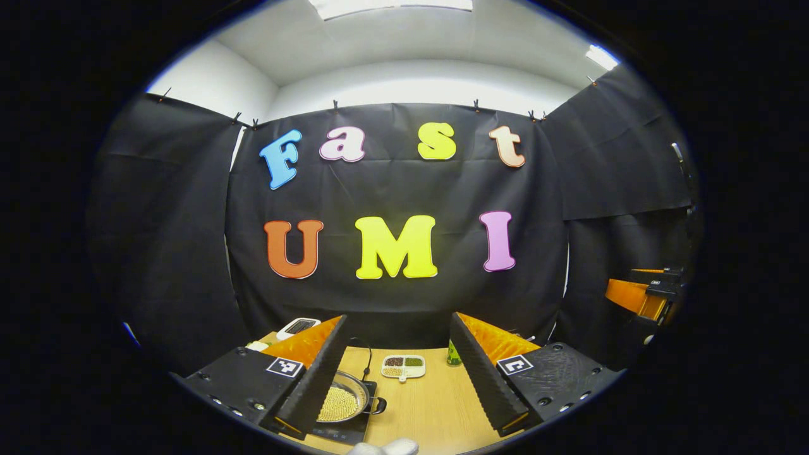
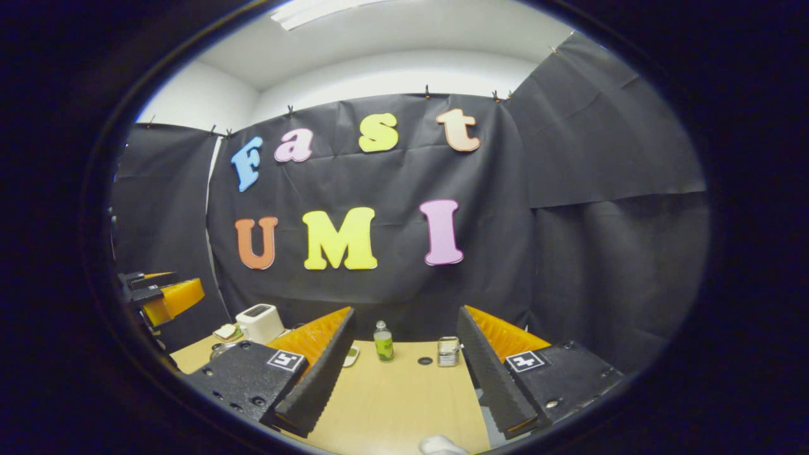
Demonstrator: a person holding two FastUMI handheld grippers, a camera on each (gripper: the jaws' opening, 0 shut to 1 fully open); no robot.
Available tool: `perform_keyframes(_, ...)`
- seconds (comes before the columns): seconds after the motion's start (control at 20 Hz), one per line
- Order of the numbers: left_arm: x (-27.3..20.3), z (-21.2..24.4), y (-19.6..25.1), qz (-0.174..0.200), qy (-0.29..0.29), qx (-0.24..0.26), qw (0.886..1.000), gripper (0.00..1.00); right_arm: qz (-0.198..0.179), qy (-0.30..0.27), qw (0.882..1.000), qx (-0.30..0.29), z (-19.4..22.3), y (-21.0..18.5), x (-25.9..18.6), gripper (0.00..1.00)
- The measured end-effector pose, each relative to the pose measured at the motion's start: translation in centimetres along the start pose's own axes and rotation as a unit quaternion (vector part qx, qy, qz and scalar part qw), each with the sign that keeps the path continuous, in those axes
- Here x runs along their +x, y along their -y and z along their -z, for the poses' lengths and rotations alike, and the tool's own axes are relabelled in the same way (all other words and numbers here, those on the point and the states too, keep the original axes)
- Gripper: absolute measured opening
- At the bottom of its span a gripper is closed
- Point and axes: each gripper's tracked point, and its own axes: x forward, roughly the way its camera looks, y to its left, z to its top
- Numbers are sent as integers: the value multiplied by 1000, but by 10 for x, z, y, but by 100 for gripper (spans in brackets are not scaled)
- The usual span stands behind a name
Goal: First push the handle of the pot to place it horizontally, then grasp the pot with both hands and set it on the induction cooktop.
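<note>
Left gripper view shows the wooden desk (image 1: 430, 404) carrying the induction cooktop (image 1: 344, 431) near its front edge, and the pot (image 1: 344, 398) of pale grains already sitting on it. The left tool (image 1: 398, 373) hovers above with fingers apart, holding nothing. In the right gripper view the right tool (image 2: 404, 373) is likewise spread wide and empty. Descending carelessly could knock the pot's rim and spill grains.

Both views look level over the wooden table (image 1: 436, 404) toward the back wall.
</note>
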Motion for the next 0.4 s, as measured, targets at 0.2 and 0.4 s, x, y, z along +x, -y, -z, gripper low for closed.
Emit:
perform_keyframes(0.2,-4,-1,-3,2,3,0,1000,95,4,0,1000,4,-1,3,-3,100)
perform_keyframes(0.4,-4,-3,-9,-2,1,-2,1000,95,5,5,1000,1,-6,2,-5,100)
